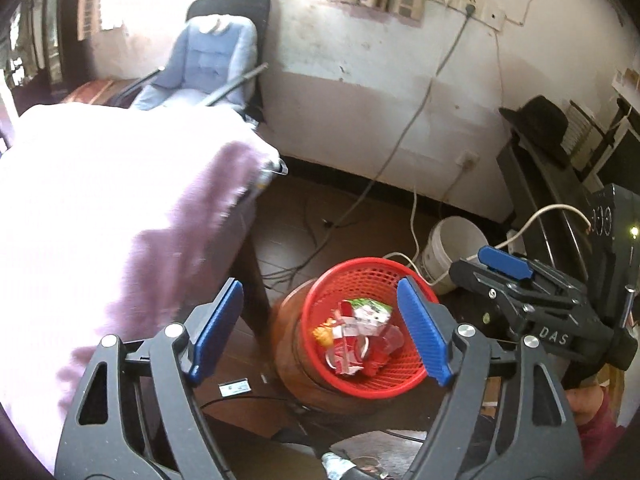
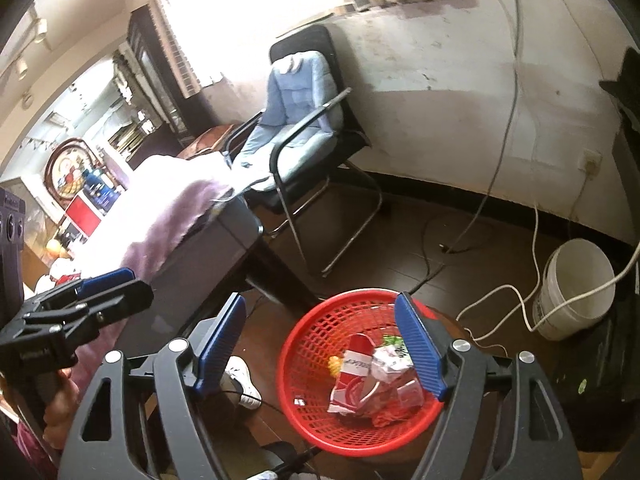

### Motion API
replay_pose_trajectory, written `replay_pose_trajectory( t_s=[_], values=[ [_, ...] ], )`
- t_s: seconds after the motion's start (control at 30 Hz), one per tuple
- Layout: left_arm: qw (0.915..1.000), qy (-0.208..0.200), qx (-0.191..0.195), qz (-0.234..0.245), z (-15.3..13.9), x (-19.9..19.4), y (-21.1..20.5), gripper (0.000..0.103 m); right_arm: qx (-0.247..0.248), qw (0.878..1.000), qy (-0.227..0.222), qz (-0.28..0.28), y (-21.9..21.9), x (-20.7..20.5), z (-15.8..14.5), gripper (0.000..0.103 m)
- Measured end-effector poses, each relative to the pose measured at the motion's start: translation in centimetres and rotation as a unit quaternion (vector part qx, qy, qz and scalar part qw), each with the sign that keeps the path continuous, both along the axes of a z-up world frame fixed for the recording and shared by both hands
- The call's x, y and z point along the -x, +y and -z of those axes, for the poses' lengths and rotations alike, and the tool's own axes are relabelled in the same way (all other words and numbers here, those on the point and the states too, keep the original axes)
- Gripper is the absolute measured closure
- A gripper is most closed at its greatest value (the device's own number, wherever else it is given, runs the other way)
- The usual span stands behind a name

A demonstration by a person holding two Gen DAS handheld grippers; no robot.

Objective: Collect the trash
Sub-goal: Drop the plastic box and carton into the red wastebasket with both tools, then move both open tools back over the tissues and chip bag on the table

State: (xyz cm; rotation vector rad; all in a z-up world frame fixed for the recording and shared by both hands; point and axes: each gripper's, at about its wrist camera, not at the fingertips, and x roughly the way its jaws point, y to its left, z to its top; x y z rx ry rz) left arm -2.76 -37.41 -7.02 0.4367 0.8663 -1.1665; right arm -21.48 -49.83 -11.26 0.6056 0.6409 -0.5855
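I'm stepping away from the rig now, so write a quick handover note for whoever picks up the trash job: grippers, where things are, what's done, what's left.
Left gripper: jaws open, nothing between them, above the red basket.
Right gripper: jaws open, empty, also over the basket.
Basket sits on a brown stool beside the table with the pink cloth.
Done: crumpled wrappers lie inside the basket.
Left: no other trash shows in either view; check the tabletop and the floor, which are mostly out of sight.
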Motion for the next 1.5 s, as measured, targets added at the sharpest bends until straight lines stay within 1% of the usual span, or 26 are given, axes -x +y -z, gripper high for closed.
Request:
replay_pose_trajectory(
  t_s=[0.3,0.5,0.63,0.8,1.0,1.03,1.1,1.27,1.37,1.43,1.5],
  values=[
    [0.9983,-0.015,0.029,-0.048,-2.1,-2.0,4.5,0.023,0.015,0.999,-0.006,-0.038,2.9,-2.5,-1.9,0.021],
    [0.9941,-0.026,0.051,-0.092,-3.8,-4.3,8.4,0.022,0.019,0.997,-0.013,-0.070,5.1,-4.9,-3.3,0.019],
    [0.9890,-0.035,0.062,-0.130,-4.9,-6.6,11.6,0.019,0.028,0.995,-0.011,-0.094,6.8,-6.7,-4.0,0.018],
    [0.9801,-0.054,0.057,-0.182,-5.9,-9.8,15.7,0.019,0.031,0.992,-0.005,-0.122,8.8,-9.1,-4.6,0.016],
    [0.9631,-0.081,0.056,-0.250,-7.7,-14.2,21.7,0.016,0.031,0.986,0.003,-0.162,11.7,-12.8,-5.2,0.015],
    [0.9578,-0.089,0.053,-0.268,-8.0,-15.2,23.0,0.015,0.032,0.985,0.005,-0.169,12.2,-13.3,-5.2,0.015],
    [0.9510,-0.095,0.050,-0.290,-8.3,-16.5,25.0,0.015,0.032,0.982,0.010,-0.184,13.3,-14.9,-5.5,0.015],
    [0.9307,-0.099,0.041,-0.350,-8.8,-20.8,30.5,0.013,0.037,0.974,0.013,-0.224,16.5,-18.6,-5.9,0.015],
    [0.9189,-0.093,0.035,-0.382,-8.7,-23.6,33.4,0.013,0.037,0.968,0.017,-0.247,18.3,-20.7,-6.0,0.014],
    [0.9142,-0.076,0.037,-0.397,-8.3,-25.6,35.1,0.013,0.038,0.964,0.021,-0.261,19.5,-22.0,-6.1,0.014],
    [0.9112,-0.058,0.041,-0.406,-7.7,-26.9,36.1,0.013,0.042,0.960,0.025,-0.275,20.6,-23.1,-6.2,0.013]
  ],
)
